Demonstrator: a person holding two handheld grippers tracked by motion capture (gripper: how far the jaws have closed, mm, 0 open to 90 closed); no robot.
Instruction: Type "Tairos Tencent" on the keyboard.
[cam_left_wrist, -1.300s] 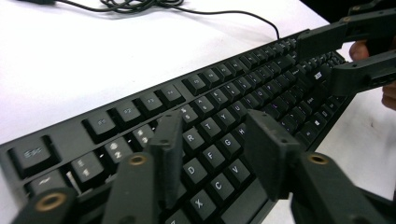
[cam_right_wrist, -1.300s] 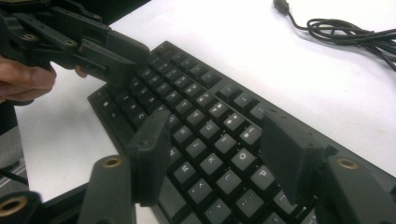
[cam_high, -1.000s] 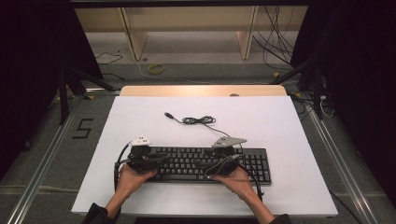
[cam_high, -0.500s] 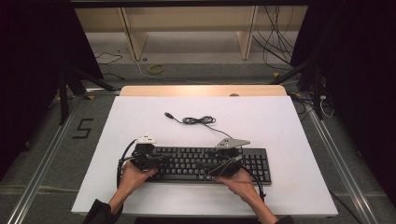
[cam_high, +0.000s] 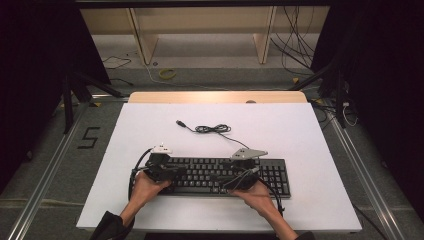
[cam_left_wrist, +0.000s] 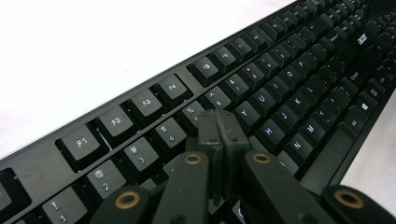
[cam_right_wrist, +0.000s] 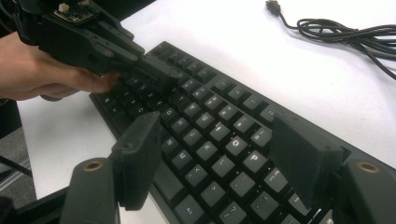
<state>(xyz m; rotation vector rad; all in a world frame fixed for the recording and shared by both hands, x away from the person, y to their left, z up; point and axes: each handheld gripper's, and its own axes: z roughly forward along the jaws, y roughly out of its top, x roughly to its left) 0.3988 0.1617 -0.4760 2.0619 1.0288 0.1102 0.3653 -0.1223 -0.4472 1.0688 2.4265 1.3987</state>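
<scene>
Both grippers sit low over the black keyboard (cam_high: 220, 175), which lies along the near edge of the white table (cam_high: 300, 135), so the work on the keys looks under way rather than finished. Nearest the person, the left gripper (cam_left_wrist: 218, 126) has its jaws pressed together with nothing between them, tips poised over the number row near the 5 key (contact with a key cannot be told). The right gripper (cam_right_wrist: 219, 154) hangs with jaws spread wide, straddling the letter keys and grasping nothing. Farther back, the keyboard's cable (cam_high: 212, 129) lies loosely coiled, its plug (cam_high: 181, 123) unconnected.
</scene>
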